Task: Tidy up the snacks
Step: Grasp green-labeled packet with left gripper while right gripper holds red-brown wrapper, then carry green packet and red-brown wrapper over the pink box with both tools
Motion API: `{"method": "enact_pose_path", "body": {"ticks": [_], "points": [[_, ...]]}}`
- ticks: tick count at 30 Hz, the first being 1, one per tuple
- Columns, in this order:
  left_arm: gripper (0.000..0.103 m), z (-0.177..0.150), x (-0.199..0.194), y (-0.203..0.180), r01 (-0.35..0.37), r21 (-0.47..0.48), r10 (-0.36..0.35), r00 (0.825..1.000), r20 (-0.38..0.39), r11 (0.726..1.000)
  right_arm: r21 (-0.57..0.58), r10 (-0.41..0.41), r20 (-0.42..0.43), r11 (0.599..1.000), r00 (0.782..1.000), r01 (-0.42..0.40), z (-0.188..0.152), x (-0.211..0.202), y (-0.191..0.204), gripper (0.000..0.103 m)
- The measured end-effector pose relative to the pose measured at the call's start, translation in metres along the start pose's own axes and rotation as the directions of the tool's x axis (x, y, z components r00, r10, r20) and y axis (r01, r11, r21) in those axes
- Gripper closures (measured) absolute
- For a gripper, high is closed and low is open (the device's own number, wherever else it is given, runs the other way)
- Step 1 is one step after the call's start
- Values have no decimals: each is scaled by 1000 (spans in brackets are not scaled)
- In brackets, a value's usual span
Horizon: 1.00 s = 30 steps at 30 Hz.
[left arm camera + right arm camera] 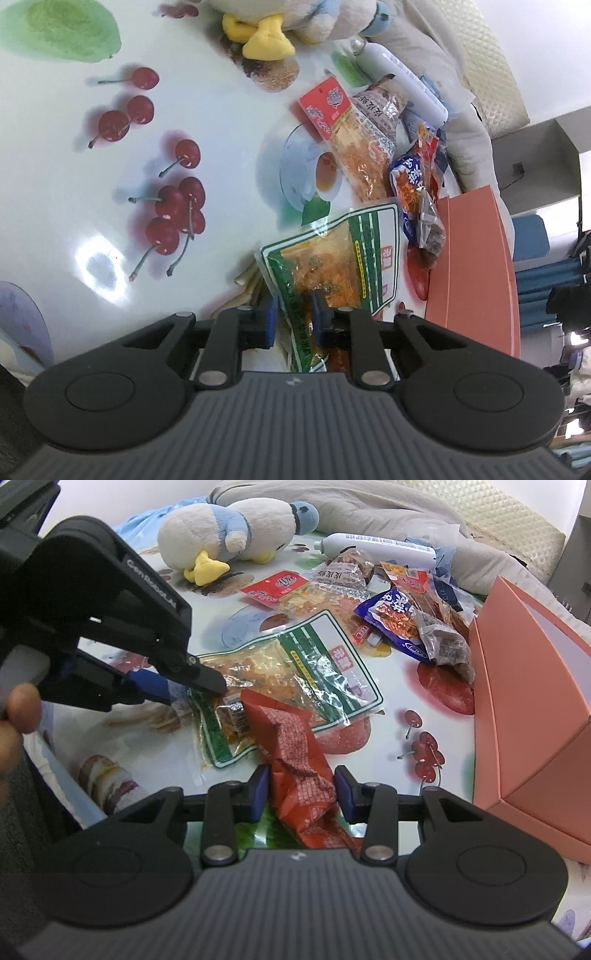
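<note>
Our left gripper has its jaws pinched on the near corner of the green-edged snack bag, flat mid-tabletop. Our right gripper clasps the red packet. We should lift both gently toward the pink box on the right, watching for slippage.

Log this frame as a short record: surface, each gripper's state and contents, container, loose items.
surface: glossy table printed with cherries
left gripper: shut on the corner of the green-and-clear snack bag
right gripper: jaws either side of the red snack packet, contact unclear
container: open pink box at the right
loose items: pile of small snack packets, white bottle lying down, plush duck
</note>
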<state>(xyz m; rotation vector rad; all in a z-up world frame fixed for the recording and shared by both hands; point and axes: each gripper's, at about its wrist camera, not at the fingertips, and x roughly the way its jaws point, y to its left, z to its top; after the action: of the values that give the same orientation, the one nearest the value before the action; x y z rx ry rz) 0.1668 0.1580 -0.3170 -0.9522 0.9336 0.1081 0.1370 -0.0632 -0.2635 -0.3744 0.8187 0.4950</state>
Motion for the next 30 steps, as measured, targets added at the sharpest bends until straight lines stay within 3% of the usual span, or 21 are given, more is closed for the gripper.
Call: {"method": "enact_pose_path", "body": {"ticks": [6,13,30], "points": [[87,-8,-12,-19,-27,101,24,999,36,995,68,20,-5,997,1000,-19,2,-11,-14,64],[90,-20,-33,-51,-60,236,35,993,110,970,174,24,33,984,999,-29,7,-33,-37,64],[94,-19,-77,-136,-72,432,-33,972,231,899,279,-11,159,960,987,-34,46,-89,-93,64]]}}
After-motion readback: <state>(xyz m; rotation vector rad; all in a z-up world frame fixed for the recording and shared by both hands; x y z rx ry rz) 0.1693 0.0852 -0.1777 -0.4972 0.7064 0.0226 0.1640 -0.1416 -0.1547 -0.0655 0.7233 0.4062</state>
